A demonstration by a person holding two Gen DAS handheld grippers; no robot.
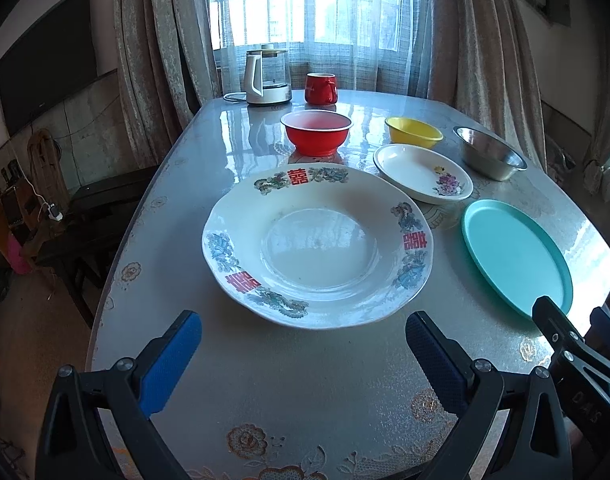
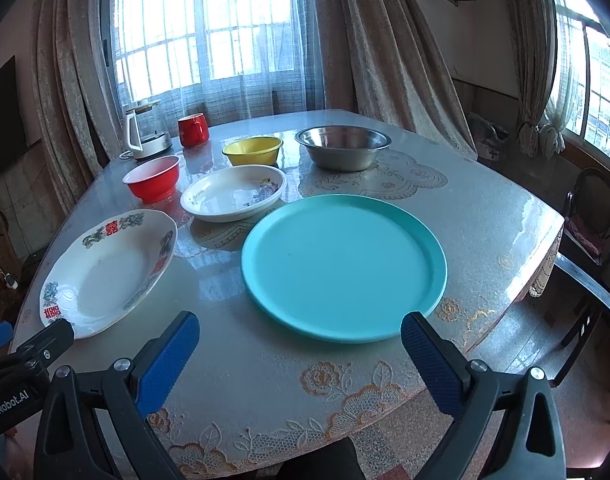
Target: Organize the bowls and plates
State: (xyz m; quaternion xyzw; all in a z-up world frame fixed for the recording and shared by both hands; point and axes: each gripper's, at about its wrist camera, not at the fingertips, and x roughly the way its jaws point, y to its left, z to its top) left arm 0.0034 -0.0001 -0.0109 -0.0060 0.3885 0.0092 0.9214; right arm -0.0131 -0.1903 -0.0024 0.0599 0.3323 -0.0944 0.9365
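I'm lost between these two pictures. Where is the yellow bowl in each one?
Left wrist view: the yellow bowl sits right of centre, far back, beyond the small flowered plate.
Right wrist view: the yellow bowl is left of centre, far back, beyond that plate.
Shared landmark: the red mug by the window.

At the table's [image 1: 289, 380] far end — a kettle [image 1: 265, 76] beside a red mug [image 1: 320, 88].

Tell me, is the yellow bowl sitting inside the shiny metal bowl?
No, the yellow bowl stands by itself on the table, left of the metal bowl, with a gap between them.
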